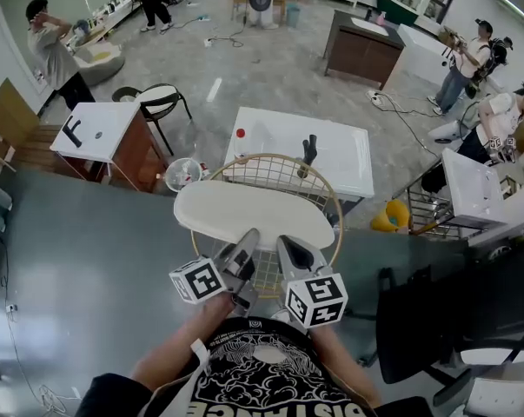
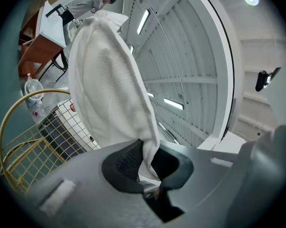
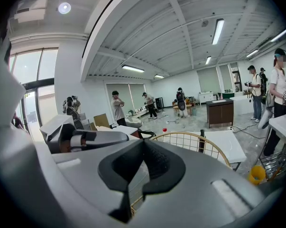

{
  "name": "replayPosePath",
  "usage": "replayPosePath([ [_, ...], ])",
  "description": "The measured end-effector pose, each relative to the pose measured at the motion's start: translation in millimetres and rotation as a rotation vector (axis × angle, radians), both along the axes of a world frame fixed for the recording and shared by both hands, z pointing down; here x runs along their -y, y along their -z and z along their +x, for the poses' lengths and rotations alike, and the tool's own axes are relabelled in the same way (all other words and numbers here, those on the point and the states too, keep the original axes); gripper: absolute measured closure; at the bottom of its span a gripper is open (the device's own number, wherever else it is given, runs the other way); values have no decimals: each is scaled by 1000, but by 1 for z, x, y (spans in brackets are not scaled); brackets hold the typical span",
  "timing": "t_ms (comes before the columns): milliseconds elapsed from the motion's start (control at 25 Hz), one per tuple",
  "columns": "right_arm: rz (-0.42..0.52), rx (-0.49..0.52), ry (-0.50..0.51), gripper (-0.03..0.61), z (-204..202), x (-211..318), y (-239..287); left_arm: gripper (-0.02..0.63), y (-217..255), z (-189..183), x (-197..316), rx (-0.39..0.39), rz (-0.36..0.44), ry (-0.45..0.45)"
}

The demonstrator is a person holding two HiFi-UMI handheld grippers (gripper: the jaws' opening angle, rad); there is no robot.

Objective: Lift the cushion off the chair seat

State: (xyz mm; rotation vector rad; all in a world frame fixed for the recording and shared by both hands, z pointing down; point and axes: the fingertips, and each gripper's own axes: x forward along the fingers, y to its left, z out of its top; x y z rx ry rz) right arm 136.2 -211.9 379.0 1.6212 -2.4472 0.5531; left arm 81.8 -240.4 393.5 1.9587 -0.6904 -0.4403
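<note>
Holding the cushion [image 1: 253, 211] by its near edge, the left gripper [image 1: 249, 236] has its fingers [image 2: 128, 158] clenched on a fold of white fabric. The cushion hangs over the chair [image 1: 333, 200], probably clear of the seat, though the gap is hard to read from above. The right gripper [image 3: 142, 148] sits just beside the near edge, fingers together on nothing. Cushion looks light, soft and floppy and will likely sag from one pinch. Best to grip the rim at two spread points.
</note>
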Motion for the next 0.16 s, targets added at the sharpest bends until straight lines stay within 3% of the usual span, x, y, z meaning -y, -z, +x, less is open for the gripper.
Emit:
replayPosePath([
  [160,-4,-1,-2,581,0,-3,-3,575,-5,-1,-3,8,-13,2],
])
